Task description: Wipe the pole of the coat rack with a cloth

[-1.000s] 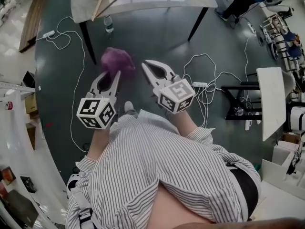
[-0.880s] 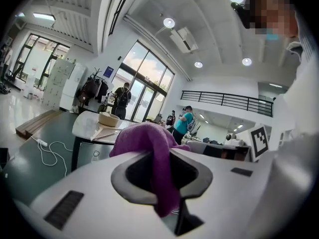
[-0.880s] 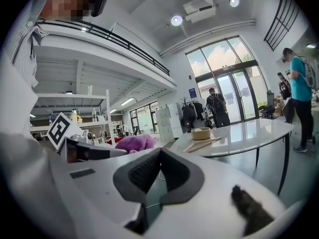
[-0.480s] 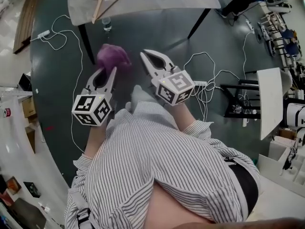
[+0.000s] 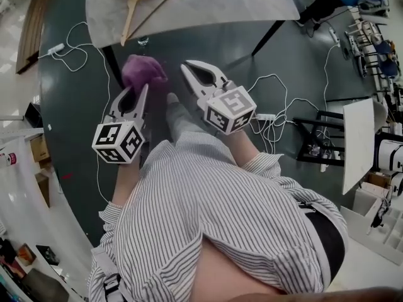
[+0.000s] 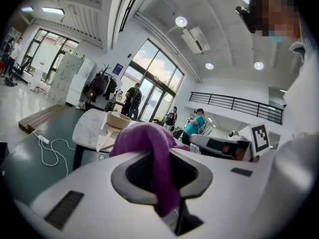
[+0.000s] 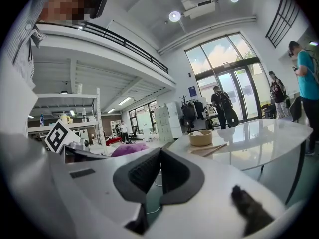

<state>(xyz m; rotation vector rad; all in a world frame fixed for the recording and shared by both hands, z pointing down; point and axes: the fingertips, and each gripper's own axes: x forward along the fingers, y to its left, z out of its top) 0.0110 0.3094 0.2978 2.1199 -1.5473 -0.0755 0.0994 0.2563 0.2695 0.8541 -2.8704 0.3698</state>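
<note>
My left gripper is clamped on the purple cloth, which bunches up over its tips. My right gripper, just beside it, has its jaws pressed together on nothing. I hold both out ahead and low, with the marker cubes toward me, printed with black-and-white squares. Compared with a second ago, the counter ahead lies nearer both grippers.
</note>
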